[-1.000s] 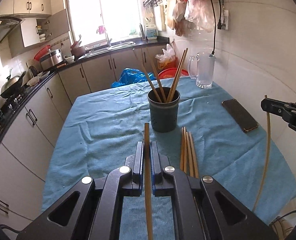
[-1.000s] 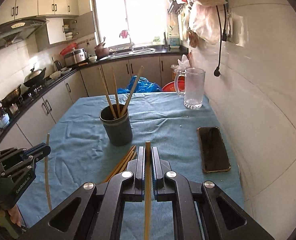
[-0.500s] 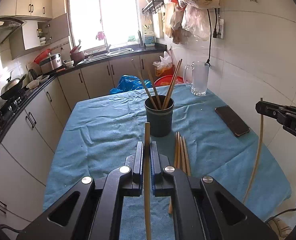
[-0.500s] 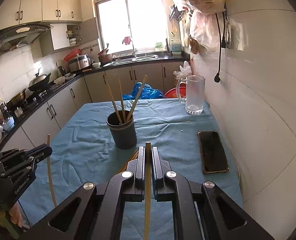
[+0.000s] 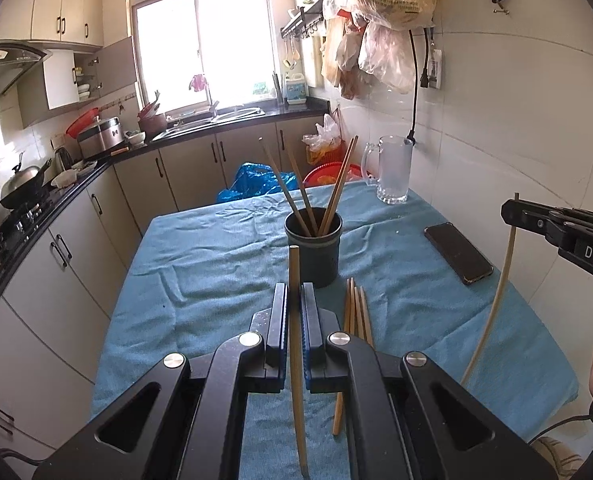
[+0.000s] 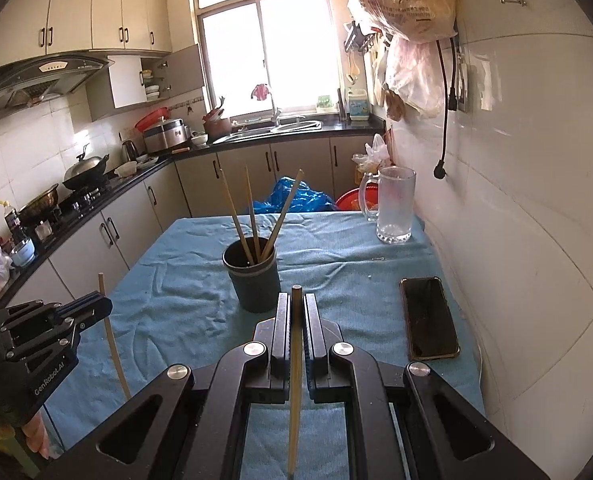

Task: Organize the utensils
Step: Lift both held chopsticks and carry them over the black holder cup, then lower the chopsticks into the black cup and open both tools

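Grippers higher; three chopsticks [image 5: 304,196] in holder [image 5: 313,246].

Table's blue cloth [image 5: 200,272] bears holder [image 5: 313,246], chopsticks [image 5: 354,312], phone [image 5: 457,253], mug [image 5: 393,170].

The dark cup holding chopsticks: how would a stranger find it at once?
Look at the table's blue cloth. Near its middle stands the dark cup, round and upright. Unlike the glass mug and flat phone, three chopsticks lean inside it.
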Demonstrator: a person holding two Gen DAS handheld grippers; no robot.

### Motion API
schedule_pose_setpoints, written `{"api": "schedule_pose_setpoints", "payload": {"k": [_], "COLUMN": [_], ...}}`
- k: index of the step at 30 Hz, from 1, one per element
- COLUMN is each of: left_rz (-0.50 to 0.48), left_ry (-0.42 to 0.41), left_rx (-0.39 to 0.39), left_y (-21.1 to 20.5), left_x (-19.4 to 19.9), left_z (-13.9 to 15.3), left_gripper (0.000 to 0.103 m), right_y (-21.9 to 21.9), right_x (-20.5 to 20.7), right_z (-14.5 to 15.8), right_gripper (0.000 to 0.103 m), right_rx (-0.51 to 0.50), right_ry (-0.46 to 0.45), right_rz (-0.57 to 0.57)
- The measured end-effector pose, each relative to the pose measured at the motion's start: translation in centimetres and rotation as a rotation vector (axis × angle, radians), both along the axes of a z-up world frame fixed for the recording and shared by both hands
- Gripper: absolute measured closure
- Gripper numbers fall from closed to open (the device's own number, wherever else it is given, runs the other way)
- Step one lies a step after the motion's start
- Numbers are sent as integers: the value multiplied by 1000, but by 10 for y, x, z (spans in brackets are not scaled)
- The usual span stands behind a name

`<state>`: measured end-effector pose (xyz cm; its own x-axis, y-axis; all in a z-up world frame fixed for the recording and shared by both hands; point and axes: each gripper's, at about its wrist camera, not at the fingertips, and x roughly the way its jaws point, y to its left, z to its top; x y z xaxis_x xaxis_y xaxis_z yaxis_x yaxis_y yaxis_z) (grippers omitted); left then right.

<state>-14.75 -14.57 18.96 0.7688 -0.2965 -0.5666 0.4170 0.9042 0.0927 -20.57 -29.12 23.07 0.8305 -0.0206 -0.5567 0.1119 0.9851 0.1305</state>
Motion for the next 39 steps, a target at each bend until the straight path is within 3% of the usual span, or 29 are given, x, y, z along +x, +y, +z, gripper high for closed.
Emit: {"api": "schedule_pose_setpoints", "payload": {"k": [19, 28, 33, 39], "left_rz": [-5, 35, 57, 63], "left_ry": [-14, -58, -86, -69], "left_rx": [-18, -129, -213, -307], "left_y": [-12, -11, -13, -17], "left_x": [28, 84, 123, 167], "left_z": [17, 73, 109, 130], "left_gripper": [98, 98, 98, 98], "right_y": [-17, -26, -32, -37], "right_x": [26, 66, 102, 149], "right_z": [15, 48, 71, 92], "right_gripper": [97, 97, 97, 97], "right_rx": [16, 44, 114, 191], "right_ry": [-32, -109, -164, -221], "right_rz": [-5, -10, -5, -12]}}
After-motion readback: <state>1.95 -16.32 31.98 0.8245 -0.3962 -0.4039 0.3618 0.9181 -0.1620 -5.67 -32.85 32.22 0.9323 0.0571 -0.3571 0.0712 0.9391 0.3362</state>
